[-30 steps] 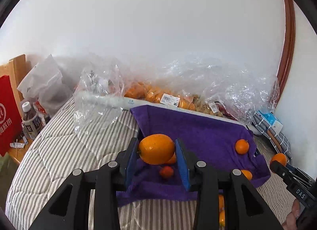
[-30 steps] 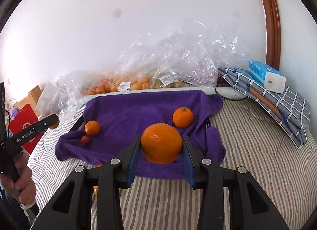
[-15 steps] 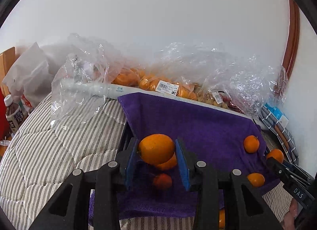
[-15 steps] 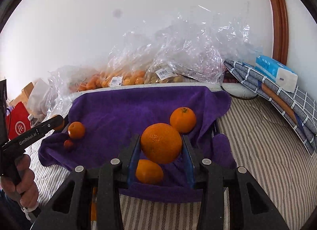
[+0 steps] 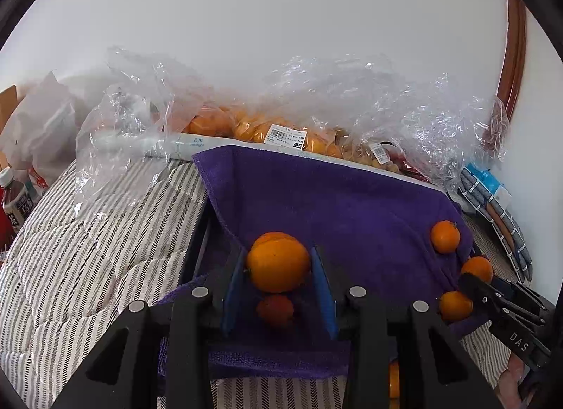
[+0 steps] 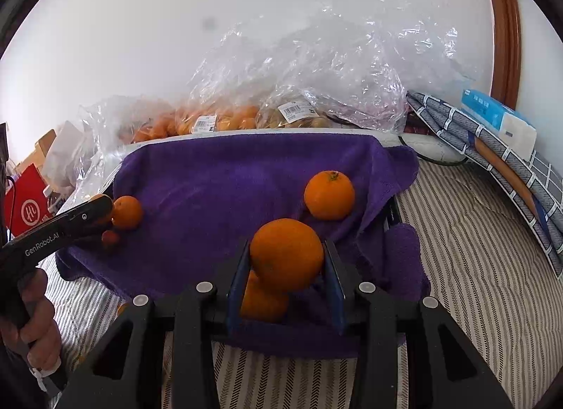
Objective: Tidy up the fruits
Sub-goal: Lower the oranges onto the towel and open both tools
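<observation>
My left gripper is shut on an orange above the near left part of a purple towel; another orange and a small red fruit lie under it. My right gripper is shut on a large orange over the towel's near right part, with an orange lying below it. A loose orange rests further back on the towel. The left gripper shows at the left, by an orange and the red fruit.
Clear plastic bags of oranges and other fruit line the wall behind the towel. A folded checked cloth with a tissue pack lies to the right. Bottles and a red bag stand left of the striped bedding.
Both grippers have moved forward over the purple towel, each still holding its orange. The fruit lying on the towel now sits under and close to the fingers.
</observation>
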### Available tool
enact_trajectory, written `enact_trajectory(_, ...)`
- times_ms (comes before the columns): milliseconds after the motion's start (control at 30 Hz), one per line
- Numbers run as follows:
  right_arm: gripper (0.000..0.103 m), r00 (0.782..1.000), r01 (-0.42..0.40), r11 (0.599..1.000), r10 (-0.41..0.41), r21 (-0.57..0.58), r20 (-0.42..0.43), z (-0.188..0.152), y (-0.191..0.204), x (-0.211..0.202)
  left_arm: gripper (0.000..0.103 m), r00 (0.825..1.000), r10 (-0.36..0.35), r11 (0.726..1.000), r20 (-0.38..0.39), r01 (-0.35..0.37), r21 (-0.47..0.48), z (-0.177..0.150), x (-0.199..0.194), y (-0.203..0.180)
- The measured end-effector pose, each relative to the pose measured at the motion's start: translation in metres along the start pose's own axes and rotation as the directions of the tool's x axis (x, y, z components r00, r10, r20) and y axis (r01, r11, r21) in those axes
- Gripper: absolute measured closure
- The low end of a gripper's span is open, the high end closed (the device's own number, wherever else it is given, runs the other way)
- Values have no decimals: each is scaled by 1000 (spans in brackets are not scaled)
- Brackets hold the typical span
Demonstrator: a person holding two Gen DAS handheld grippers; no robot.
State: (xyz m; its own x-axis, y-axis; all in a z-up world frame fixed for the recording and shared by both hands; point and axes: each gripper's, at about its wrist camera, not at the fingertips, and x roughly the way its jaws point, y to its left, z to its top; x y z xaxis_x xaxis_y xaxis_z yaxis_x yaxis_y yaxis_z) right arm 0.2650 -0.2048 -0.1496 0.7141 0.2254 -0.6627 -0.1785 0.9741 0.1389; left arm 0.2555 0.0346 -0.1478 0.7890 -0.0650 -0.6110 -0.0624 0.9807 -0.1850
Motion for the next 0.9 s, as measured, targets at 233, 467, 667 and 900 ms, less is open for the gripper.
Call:
enact_trajectory(233,62,1000,-7,1000,7,25,-18,1,-5,2,67,1000,-11,1000,-5,11,3,0,1,-1)
enact_trajectory(467,63,1000,-2,1000,2,26,-19,0,-5,3,67,999,-29,1000,-23,29,4,-1,4,-3)
enact_trajectory(667,62,1000,3,999,-3,35,5,1,-6,-3,67,999,-34,999,-28,34,7,-2,6,-3)
enact_trajectory(900,55,999,16,999,-18,51,30,2,-9,-8,65,997,-40,999,-62,40,3,-3,12,-3)
